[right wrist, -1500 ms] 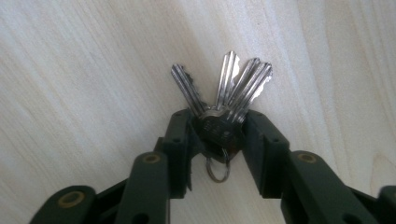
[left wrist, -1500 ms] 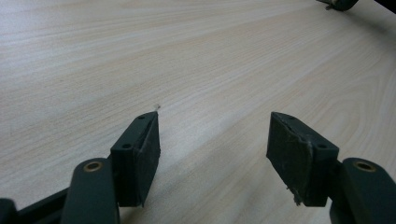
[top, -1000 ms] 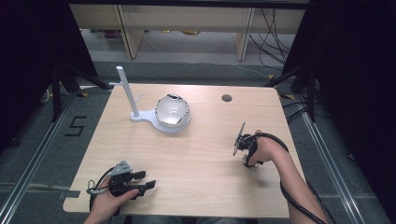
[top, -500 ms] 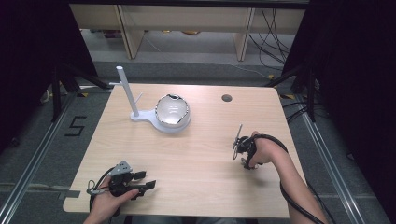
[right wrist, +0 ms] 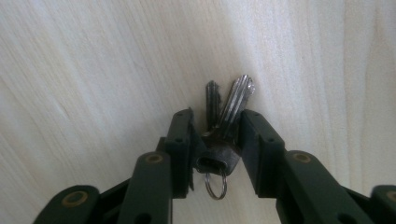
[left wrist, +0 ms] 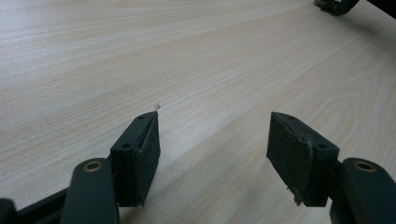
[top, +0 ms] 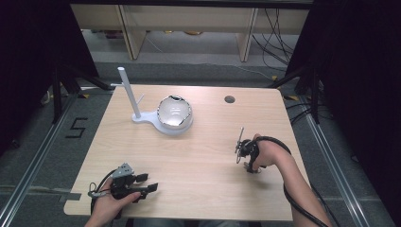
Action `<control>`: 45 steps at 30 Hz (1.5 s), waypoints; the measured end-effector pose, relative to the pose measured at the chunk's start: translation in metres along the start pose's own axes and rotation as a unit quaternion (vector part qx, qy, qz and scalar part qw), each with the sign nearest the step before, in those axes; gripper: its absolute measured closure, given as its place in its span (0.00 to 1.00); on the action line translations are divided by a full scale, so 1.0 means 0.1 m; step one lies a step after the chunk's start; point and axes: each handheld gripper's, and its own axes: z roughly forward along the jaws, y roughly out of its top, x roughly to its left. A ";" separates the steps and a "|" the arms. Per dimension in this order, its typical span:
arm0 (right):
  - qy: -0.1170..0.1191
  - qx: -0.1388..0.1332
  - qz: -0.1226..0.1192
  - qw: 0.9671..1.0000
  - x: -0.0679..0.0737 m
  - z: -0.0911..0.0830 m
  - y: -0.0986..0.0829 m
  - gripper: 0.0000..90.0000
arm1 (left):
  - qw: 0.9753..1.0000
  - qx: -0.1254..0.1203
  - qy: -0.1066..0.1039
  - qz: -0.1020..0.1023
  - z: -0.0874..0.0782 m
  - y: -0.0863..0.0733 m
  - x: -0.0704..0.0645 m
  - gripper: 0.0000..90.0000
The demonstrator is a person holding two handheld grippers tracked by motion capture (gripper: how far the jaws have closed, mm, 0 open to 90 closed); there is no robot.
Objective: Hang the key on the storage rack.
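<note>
Two silver keys (right wrist: pixel 227 105) on a small ring hang between the pads of my right gripper (right wrist: pixel 217 128), which is shut on their heads; the blades point at the wooden tabletop just beyond. In the high view the right gripper (top: pixel 241 152) is at the table's right side, aimed down, with a hand around it. My left gripper (left wrist: pixel 212 135) is open and holds nothing, its jaws low over bare wood. Seen from above, the left gripper (top: pixel 144 187) lies near the front left edge and points right.
A white stand with an upright pole (top: pixel 128 91) and a shiny bowl (top: pixel 174 112) on its base sits at the back left. A round cable hole (top: pixel 230 99) is at the back right of the table (top: pixel 198 189). Dark floor and shelves lie beyond.
The right gripper has drifted slightly toward the near edge with the keys in it. The left gripper has stayed put.
</note>
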 end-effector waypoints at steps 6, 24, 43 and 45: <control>0.010 -0.008 0.028 1.000 -0.05 -0.01 0.02 0.70 | 1.000 0.000 0.000 0.001 0.00 0.00 0.00 0.38; 0.004 -0.008 0.037 0.999 0.01 0.00 0.07 0.79 | 1.000 -0.001 -0.001 0.001 0.00 0.00 -0.01 0.38; -0.004 -0.004 0.062 0.998 -0.03 0.00 0.01 0.85 | 1.000 -0.001 -0.002 0.000 0.01 0.00 -0.01 0.38; -0.003 -0.003 0.060 0.998 -0.03 0.00 0.01 0.85 | 1.000 -0.001 -0.003 0.000 0.00 0.00 -0.01 0.38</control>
